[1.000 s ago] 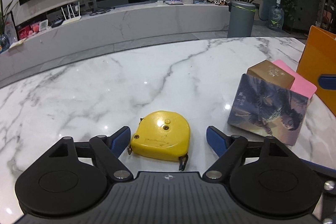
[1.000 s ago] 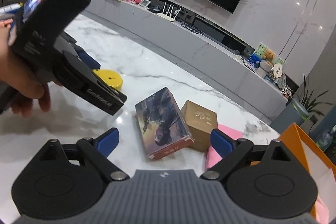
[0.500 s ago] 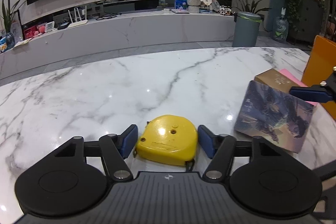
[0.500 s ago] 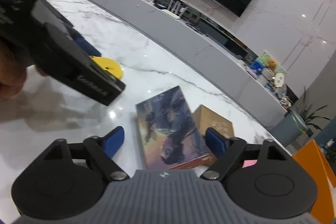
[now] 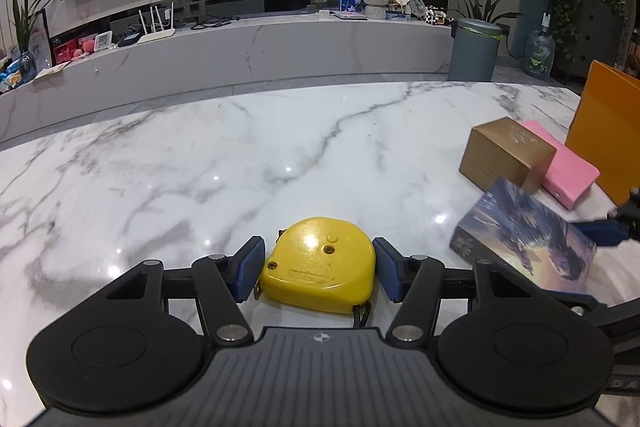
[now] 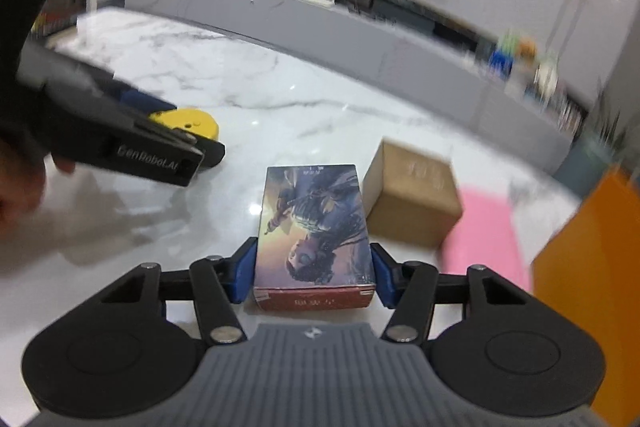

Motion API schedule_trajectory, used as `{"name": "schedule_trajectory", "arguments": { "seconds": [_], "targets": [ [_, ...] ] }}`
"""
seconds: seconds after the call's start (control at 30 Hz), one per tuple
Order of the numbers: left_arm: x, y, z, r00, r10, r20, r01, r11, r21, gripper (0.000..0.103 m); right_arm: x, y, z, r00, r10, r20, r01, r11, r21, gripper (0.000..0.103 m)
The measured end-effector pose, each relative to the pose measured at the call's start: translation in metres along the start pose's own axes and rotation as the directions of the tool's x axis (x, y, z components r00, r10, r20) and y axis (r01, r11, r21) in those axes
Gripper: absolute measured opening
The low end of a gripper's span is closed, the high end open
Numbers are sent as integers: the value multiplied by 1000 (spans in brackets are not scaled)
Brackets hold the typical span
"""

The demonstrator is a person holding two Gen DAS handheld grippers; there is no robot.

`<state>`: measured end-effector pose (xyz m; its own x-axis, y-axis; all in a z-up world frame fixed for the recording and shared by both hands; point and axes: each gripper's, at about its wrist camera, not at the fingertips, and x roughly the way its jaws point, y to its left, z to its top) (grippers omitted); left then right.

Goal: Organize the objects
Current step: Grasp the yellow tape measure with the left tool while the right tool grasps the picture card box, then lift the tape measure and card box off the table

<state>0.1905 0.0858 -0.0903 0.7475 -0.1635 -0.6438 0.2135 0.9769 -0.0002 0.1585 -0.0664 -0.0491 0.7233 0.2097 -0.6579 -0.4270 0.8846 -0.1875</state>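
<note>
Left gripper (image 5: 319, 265): blue pads, just closed inward, flank a yellow tape measure (image 5: 318, 265) on the marble table (image 5: 240, 147); whether both pads touch it cannot be told. Right gripper (image 6: 314, 277): jaws, just closed, clamp the long sides of an illustrated box (image 6: 314, 227). Beyond the box, toward the table's right edge, a brown box (image 6: 414, 193), a pink case (image 6: 486, 231) and an orange bag (image 6: 592, 275).

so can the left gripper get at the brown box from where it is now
Probably not right away: the left gripper has the yellow tape measure between its fingers, and the illustrated box lies before the brown box.
</note>
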Motion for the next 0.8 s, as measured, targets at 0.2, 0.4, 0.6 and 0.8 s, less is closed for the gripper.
{"name": "schedule_trajectory", "arguments": {
  "seconds": [0.2, 0.4, 0.6, 0.8],
  "targets": [
    [-15, -5, -11, 1000, 10, -15, -10, 1000, -6, 68, -21, -1, -25, 996, 79, -42, -73, 990, 121, 59],
    [-37, -14, -24, 998, 19, -54, -20, 1000, -18, 64, -50, 7, -50, 992, 104, -72, -94, 986, 137, 60],
    [-62, -28, -37, 995, 22, -102, -23, 1000, -15, 48, -81, 7, -74, 991, 106, -87, -92, 985, 148, 60],
    [-63, -33, -46, 990, 116, -78, -118, 993, -21, 99, -94, 6, -87, 991, 106, -79, -94, 984, 150, 68]
  ]
}}
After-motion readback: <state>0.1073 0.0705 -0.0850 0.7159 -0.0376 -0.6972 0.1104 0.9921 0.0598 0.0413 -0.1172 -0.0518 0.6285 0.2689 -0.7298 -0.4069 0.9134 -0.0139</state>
